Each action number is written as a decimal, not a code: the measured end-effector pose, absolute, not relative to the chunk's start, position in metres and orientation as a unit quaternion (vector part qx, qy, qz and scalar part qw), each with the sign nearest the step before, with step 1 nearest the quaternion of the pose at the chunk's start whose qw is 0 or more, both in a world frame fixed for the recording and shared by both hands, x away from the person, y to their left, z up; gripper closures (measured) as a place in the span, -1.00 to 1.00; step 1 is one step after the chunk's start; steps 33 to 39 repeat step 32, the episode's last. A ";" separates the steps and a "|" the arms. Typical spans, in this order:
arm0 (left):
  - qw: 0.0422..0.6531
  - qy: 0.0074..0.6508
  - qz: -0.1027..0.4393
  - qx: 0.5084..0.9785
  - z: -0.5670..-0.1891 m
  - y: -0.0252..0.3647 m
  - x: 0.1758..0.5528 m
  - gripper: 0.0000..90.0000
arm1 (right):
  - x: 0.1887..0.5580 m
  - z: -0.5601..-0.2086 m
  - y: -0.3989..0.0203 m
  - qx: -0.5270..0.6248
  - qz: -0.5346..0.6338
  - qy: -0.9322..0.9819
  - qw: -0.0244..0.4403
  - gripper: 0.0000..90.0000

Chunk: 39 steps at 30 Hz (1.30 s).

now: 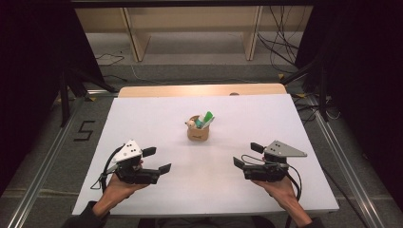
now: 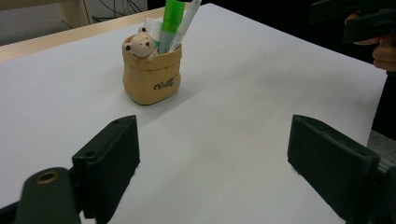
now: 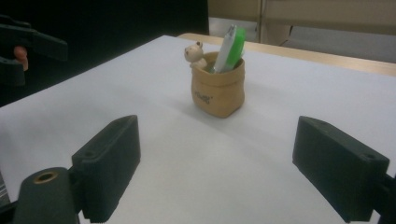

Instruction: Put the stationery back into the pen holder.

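Observation:
A small tan sack-shaped pen pot [image 1: 198, 131] [image 2: 152, 77] [image 3: 218, 88] with a little bear figure on its rim stands upright near the middle of the white table [image 1: 142, 118]. It holds a green marker [image 2: 170, 21] [image 3: 237, 46] and a white pen [image 2: 187, 23]. My left gripper [image 1: 157, 160] is open at the near left, and its jaws face the pot with nothing between them. My right gripper [image 1: 248, 155] is open at the near right, also empty and turned toward the pot. Both grippers sit well short of the pot.
The white table top has a wooden strip [image 1: 202, 90] along its far edge. Beyond it stand wooden shelf legs [image 1: 135, 38] and loose cables [image 1: 280, 42] on the floor. Metal rails [image 1: 43, 161] run along both sides of the table.

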<state>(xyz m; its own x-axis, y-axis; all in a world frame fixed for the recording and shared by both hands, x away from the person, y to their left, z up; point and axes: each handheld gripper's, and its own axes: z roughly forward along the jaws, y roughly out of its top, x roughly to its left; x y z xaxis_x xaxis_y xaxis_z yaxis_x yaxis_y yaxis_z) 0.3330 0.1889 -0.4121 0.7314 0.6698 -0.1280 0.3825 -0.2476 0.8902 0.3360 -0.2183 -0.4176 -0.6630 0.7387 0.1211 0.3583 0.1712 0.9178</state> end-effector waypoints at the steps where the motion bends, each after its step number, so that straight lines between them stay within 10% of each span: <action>1: 0.513 0.339 0.141 0.776 -0.413 0.189 0.332 -0.64 | 0.334 -0.419 -0.219 0.369 0.526 0.744 0.184 -0.65; 39: 0.517 0.345 0.140 0.770 -0.418 0.192 0.334 -0.64 | 0.321 -0.431 -0.232 0.385 0.525 0.735 0.188 -0.64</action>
